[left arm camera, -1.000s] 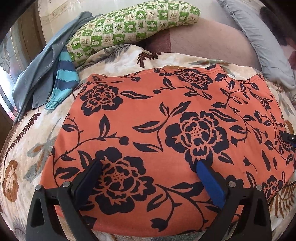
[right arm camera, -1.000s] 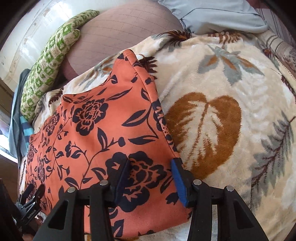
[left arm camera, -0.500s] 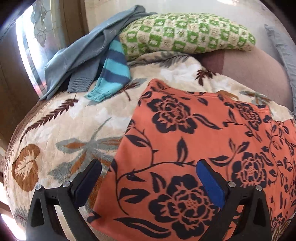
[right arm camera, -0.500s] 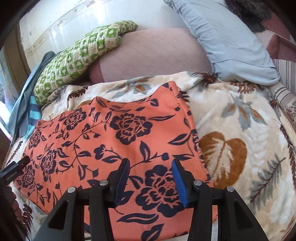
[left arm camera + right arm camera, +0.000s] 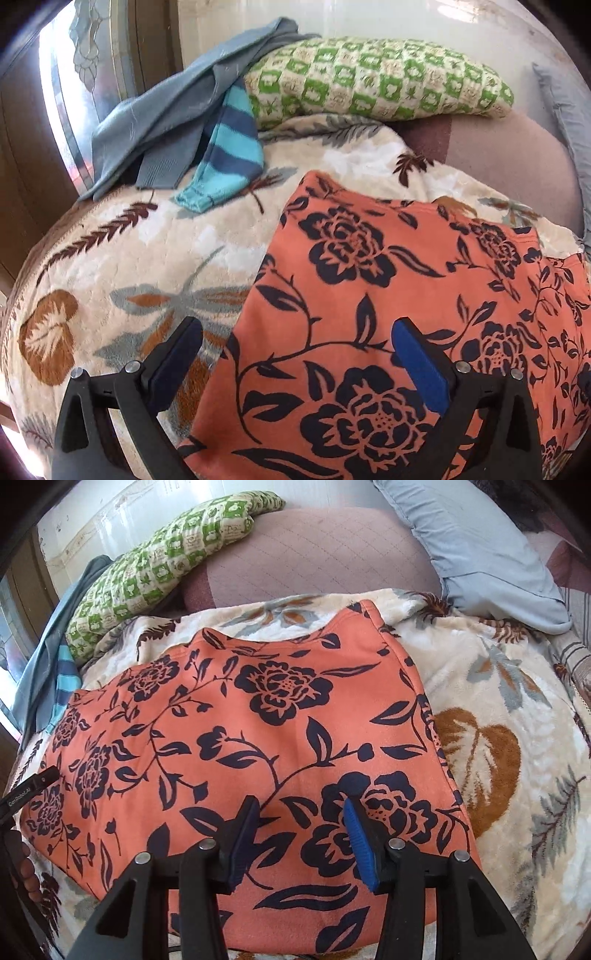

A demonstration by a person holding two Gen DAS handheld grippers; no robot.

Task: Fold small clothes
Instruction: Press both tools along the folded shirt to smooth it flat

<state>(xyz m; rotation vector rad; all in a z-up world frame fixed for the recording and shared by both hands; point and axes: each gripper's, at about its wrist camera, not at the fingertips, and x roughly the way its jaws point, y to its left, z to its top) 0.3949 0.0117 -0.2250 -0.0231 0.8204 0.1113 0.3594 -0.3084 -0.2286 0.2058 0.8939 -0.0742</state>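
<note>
An orange garment with dark navy flowers [image 5: 258, 738] lies flat on a cream leaf-print blanket [image 5: 517, 757]. In the left wrist view the garment [image 5: 388, 295] fills the lower right. My left gripper [image 5: 295, 350] hovers open over its left edge, one finger above the blanket, the other above the cloth. My right gripper [image 5: 301, 827] hangs open above the garment's near right part, with nothing between its blue pads [image 5: 360, 845]. The tip of the left gripper [image 5: 29, 794] and a hand show at the left edge of the right wrist view.
A grey-blue garment [image 5: 177, 110] and a turquoise-and-navy striped one [image 5: 229, 155] lie heaped at the far left. Behind stand a green checked pillow [image 5: 376, 81], a mauve quilted cushion [image 5: 314, 554] and a pale blue pillow [image 5: 480, 554]. A window [image 5: 74, 92] lies to the left.
Both grippers drew back and rolled: the left one shifted from over the garment's middle to its left edge, the right one from the right edge inward. The garment has not moved.
</note>
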